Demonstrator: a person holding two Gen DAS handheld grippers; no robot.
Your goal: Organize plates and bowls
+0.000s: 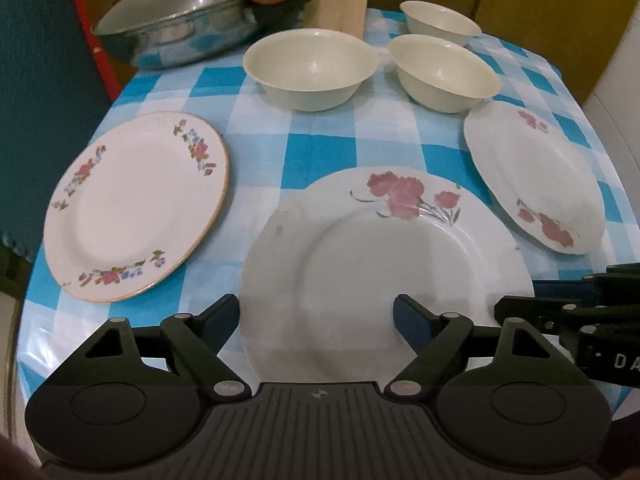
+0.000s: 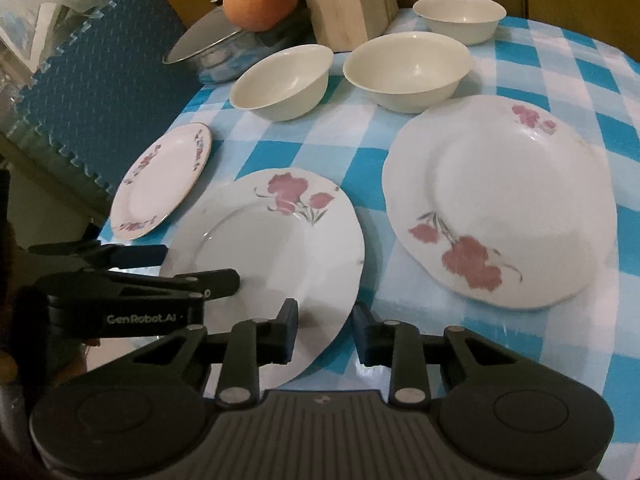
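Checked tablecloth [image 1: 320,148], middle plate [image 1: 380,260], near rim behind narrow-gapped right hand-held gripper [image 2: 324,332]; left hand-held gripper [image 1: 316,312] wide.

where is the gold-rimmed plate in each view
Left wrist view: gold-rimmed plate lies at the left, beside the middle plate.
Right wrist view: gold-rimmed plate is small, at the left table edge.
Shared landmark: the lidded pot, far left.

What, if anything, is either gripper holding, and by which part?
Nothing is held. The right gripper straddles the near rim of the middle white plate with pink flowers, jaws not pressing; the left gripper hovers open.
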